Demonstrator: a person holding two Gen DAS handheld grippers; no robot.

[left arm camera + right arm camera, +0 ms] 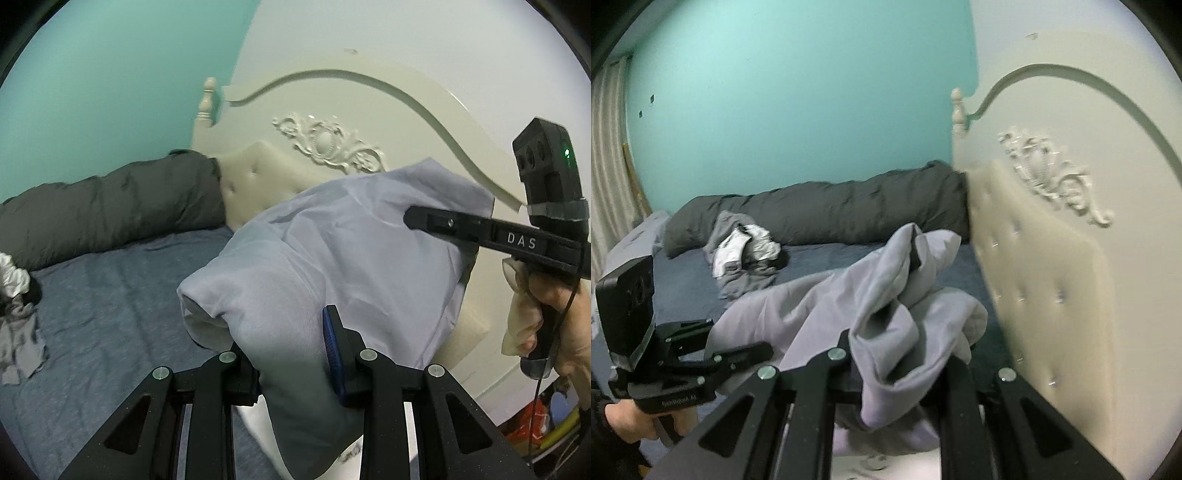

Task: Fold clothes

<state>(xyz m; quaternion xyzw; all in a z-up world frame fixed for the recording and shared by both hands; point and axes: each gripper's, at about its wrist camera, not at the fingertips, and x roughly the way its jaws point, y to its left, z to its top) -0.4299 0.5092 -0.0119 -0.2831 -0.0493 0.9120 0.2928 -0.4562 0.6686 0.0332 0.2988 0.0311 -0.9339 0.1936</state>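
1. Hanging between both grippers, the pale lilac garment [332,258] is lifted off the blue bedsheet [110,295], in front of the cream headboard [332,122].
2. The left gripper [295,354] is clamped on a bunched fold of it (blue pad pressed into the cloth).
3. The right gripper [897,347] is pinched tight on another bunched fold.
4. A grey bolster [831,210] and crumpled clothes [746,251] lie behind on the bed.

Teal wall [798,110] behind a blue-sheeted bed [110,288]; cream carved headboard [332,144] (tufted lower panel); pale curtain [609,177] at left.
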